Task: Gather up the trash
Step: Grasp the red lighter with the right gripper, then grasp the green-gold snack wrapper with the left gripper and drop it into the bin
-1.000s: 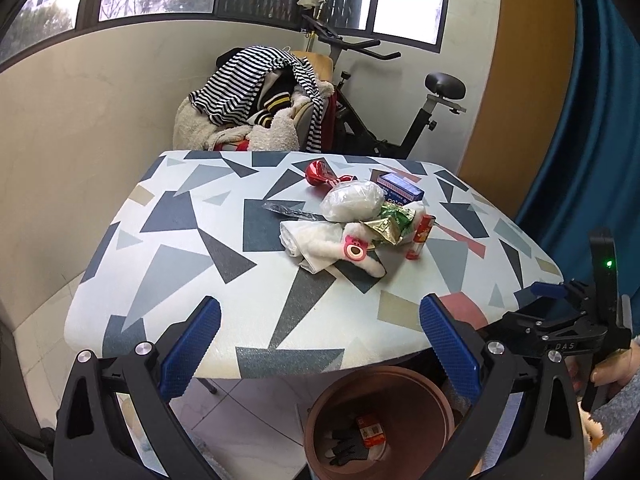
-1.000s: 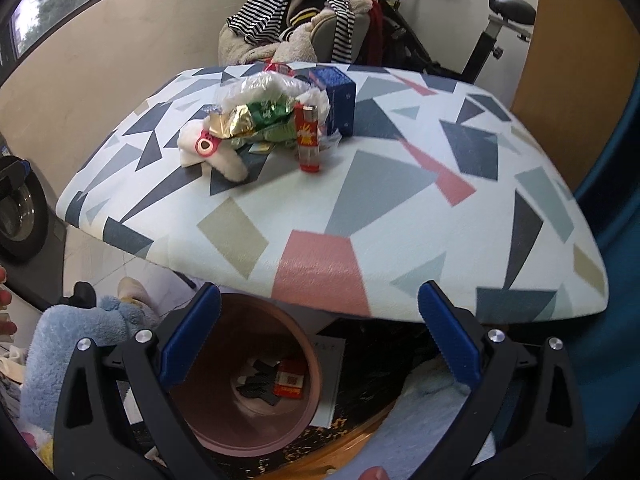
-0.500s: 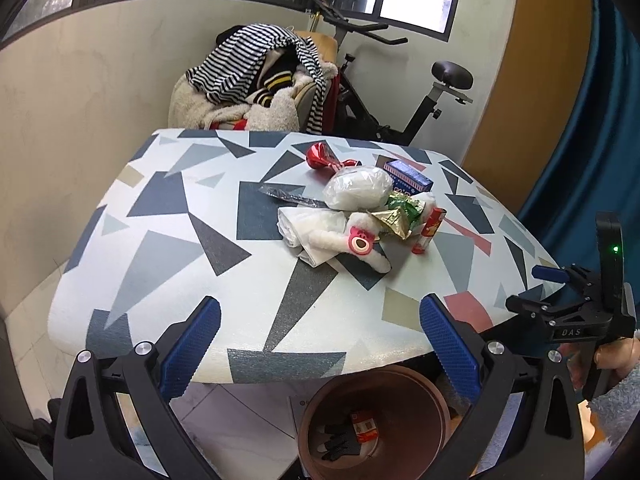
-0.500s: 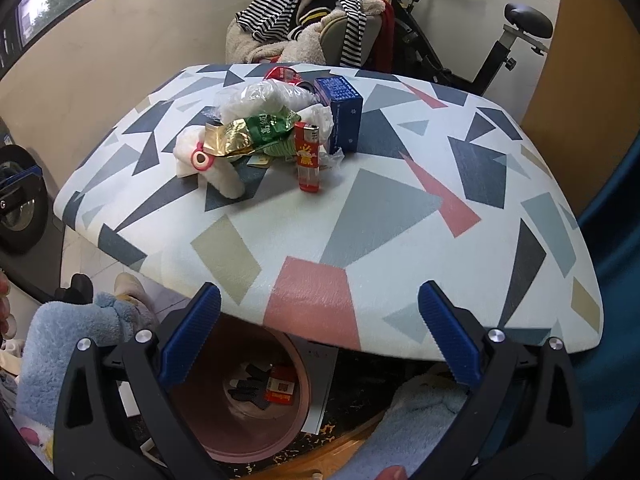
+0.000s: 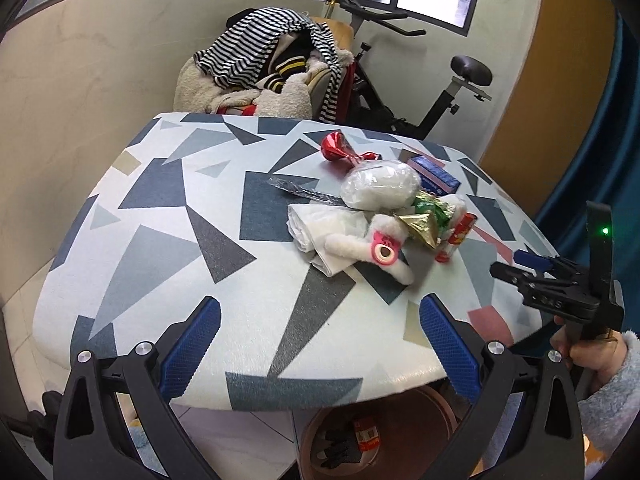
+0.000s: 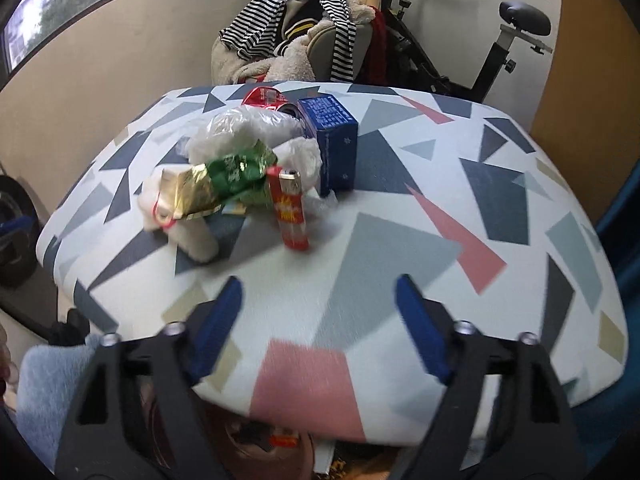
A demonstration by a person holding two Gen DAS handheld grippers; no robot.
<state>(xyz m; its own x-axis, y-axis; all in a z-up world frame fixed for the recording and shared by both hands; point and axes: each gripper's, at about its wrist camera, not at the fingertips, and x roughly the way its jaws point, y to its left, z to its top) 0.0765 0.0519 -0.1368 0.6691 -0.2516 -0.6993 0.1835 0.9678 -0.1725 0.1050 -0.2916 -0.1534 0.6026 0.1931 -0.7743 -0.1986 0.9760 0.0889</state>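
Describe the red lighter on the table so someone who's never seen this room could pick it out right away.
Start at the table with the geometric-patterned cloth, then find the trash pile on it. At the pile's near edge lies the red lighter, beside the blue box; it is the only slim red stick with a silver metal top.

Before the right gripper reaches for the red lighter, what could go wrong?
1. The red lighter lies against the foil wrapper, so the right gripper, open with nothing between its fingers, may catch both.
2. The blue box stands just behind and might be knocked over.
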